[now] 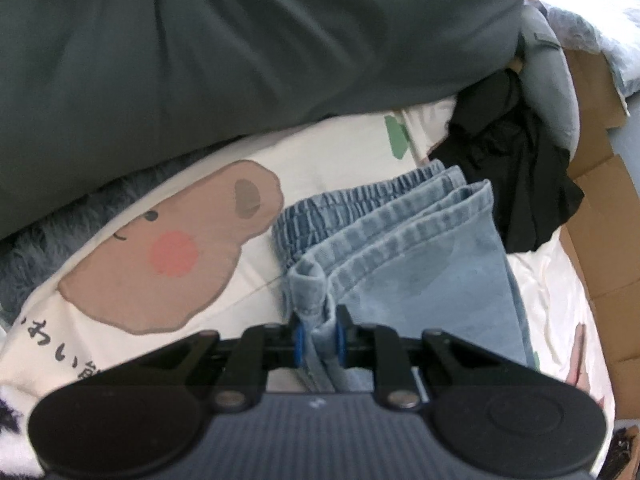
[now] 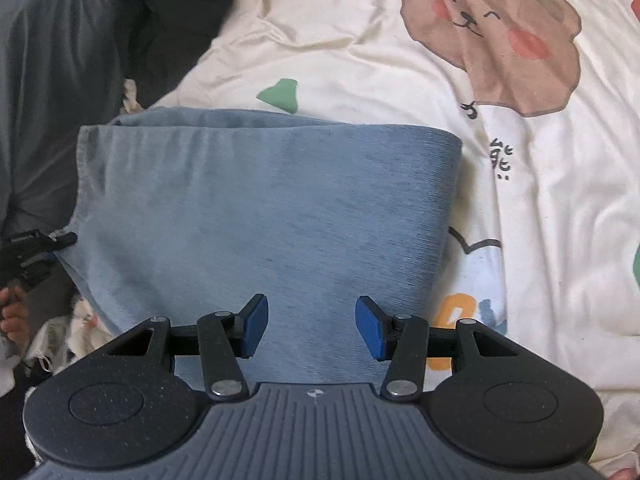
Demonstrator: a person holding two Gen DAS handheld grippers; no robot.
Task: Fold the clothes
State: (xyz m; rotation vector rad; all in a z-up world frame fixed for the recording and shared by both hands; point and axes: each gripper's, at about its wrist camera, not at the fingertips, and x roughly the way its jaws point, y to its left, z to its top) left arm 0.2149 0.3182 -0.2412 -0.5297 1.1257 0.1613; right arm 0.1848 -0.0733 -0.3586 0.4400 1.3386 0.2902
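Left gripper (image 1: 319, 330): nearest the left wrist camera, its jaws are narrow and pinched on a rolled hem corner of the jeans (image 1: 400, 248); denim fills the gap between the blue pads.
Grey cushion (image 1: 240, 40): a big dark mass across the top of the left wrist view, lying over the far side of the bed.
Bedsheet (image 1: 340, 148): cream with a brown bear print (image 1: 180, 248), spread under everything.
Jeans, left wrist view: folded into stacked layers, the elastic waistband and leg hems lined up at the far end, lying on the sheet just right of the bear.
Black garment (image 1: 516, 168): crumpled beyond the jeans to the right, touching their far corner; cardboard (image 1: 600, 208) lies past it.
Jeans, right wrist view: a smooth blue panel (image 2: 260, 208) on the sheet, its rounded fold on the right; at its left edge the other gripper is seen gripping the corner.
Right gripper (image 2: 311, 326): jaws parted about halfway with nothing between them, hanging over the near part of the denim.
Step in hand: by my reading, a further fold of the jeans, with one corner secured and the other not yet taken.
Next move: the right jaws probably need to come down on the near denim edge and close, so both corners can be carried together; lifting on one side only would likely skew the stacked layers.
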